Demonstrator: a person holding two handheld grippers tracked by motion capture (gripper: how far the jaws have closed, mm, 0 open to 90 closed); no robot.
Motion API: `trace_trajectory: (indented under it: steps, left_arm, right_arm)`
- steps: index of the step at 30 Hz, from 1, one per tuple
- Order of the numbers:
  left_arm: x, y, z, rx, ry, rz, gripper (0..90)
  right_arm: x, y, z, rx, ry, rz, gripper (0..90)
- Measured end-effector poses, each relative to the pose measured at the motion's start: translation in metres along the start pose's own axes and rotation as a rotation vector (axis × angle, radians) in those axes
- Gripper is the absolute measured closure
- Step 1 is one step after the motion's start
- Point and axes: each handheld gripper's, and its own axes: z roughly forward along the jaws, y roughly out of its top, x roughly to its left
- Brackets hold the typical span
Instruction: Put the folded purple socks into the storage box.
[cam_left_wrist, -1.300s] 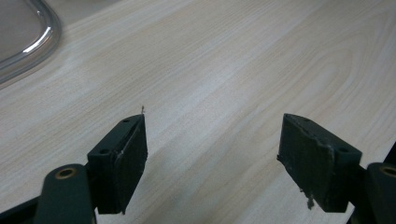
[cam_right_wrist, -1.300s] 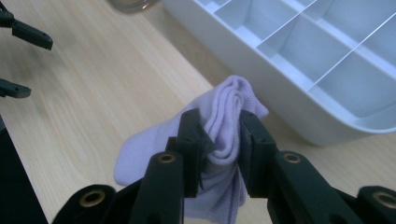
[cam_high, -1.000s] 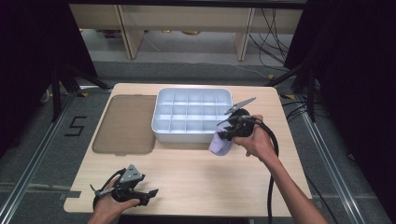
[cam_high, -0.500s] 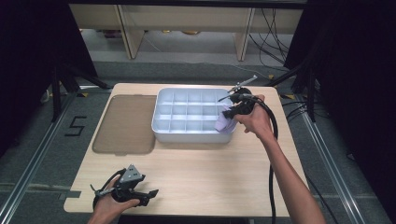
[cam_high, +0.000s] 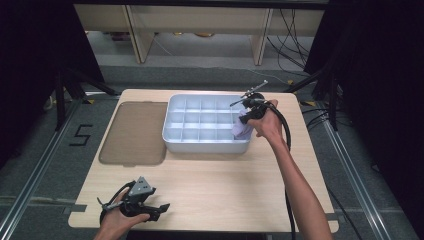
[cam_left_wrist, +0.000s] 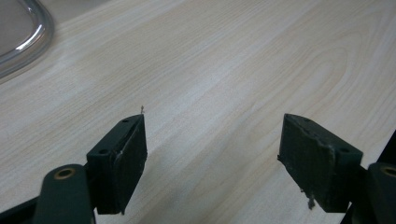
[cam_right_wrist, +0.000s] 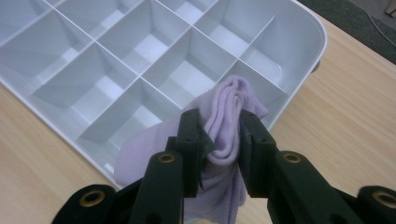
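Observation:
A white tray (cam_high: 175, 142) split into several compartments stands on the far middle of the wooden table. My right gripper (cam_high: 248, 112) hangs over the tray's right end, shut on a folded lilac cloth (cam_high: 242, 128). In the right gripper view the cloth (cam_right_wrist: 229, 123) is pinched between the black jaws (cam_right_wrist: 219, 140) above the tray's (cam_right_wrist: 299, 51) near corner compartments, which look empty. My left gripper (cam_high: 155, 210) rests low at the table's near left edge, open. Bare wood lies between its jaws in the left gripper view (cam_left_wrist: 212, 149).
A flat translucent brown lid (cam_high: 135, 132) lies on the table left of the tray; its rim (cam_left_wrist: 28, 42) appears at the top left of the left gripper view. A black cable (cam_high: 287, 150) trails from the right gripper along the forearm.
The right gripper has carried the lilac cloth from the table in front of the tray's right corner up and over the tray's right end. The left gripper has stayed put.

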Motion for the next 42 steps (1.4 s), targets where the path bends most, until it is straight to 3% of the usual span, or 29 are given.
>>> trace_trajectory:
  steps: [2,6,7,10,11,12,26,31,32,34,36,38,40,41,42]
  left_arm:
    - [0.000,0.000,0.000,0.002,-0.001,0.006,22.8]
    - [0.002,0.000,-0.001,0.018,0.001,0.018,22.8]
    - [0.001,0.000,0.000,0.017,0.002,0.006,22.7]
    - [-0.001,-0.001,0.001,-0.009,-0.003,-0.027,22.7]
    - [-0.001,-0.001,0.001,-0.009,-0.003,-0.027,22.7]
    - [0.002,-0.001,-0.001,0.023,0.005,0.011,22.6]
    - [0.001,-0.002,0.000,0.020,0.003,-0.002,22.6]
    - [0.001,-0.002,0.002,0.023,0.005,-0.015,22.6]
    - [0.001,-0.001,0.001,0.026,0.003,0.009,22.6]
    - [0.001,-0.001,0.001,0.025,0.013,-0.009,22.6]
    - [0.002,-0.001,0.001,0.027,0.014,-0.010,22.5]
    - [0.001,-0.001,0.001,0.022,0.006,-0.013,22.4]
    - [0.000,-0.001,0.002,0.014,0.003,-0.014,22.4]
    - [0.001,-0.001,0.001,0.026,0.003,0.005,22.4]
    - [0.000,-0.001,0.002,0.021,0.003,-0.011,22.4]
  right_arm:
    - [-0.001,-0.001,0.008,0.015,-0.016,0.011,73.1]
    - [0.000,-0.004,0.020,0.040,-0.045,-0.029,73.0]
    - [0.002,-0.005,0.022,0.047,-0.055,-0.029,73.0]
    - [0.007,-0.010,0.029,0.055,-0.063,-0.053,73.0]
    - [0.007,-0.010,0.029,0.055,-0.063,-0.053,73.0]
    - [0.011,-0.012,0.033,0.072,-0.070,-0.086,73.0]
    - [0.023,-0.027,0.052,0.115,-0.087,-0.189,72.3]
    - [0.024,-0.029,0.054,0.119,-0.080,-0.178,66.8]
    - [0.024,-0.029,0.052,0.119,-0.075,-0.145,59.1]
    - [0.023,-0.029,0.049,0.102,-0.064,-0.128,58.1]
    - [0.019,-0.024,0.038,0.056,-0.049,-0.106,61.4]
    - [0.014,-0.020,0.031,0.019,-0.025,-0.094,73.2]
    - [0.013,-0.018,0.029,0.027,-0.015,-0.090,81.0]
    - [0.013,-0.018,0.029,0.027,-0.015,-0.090,81.0]
    - [0.012,-0.018,0.037,0.060,-0.011,-0.100,85.1]
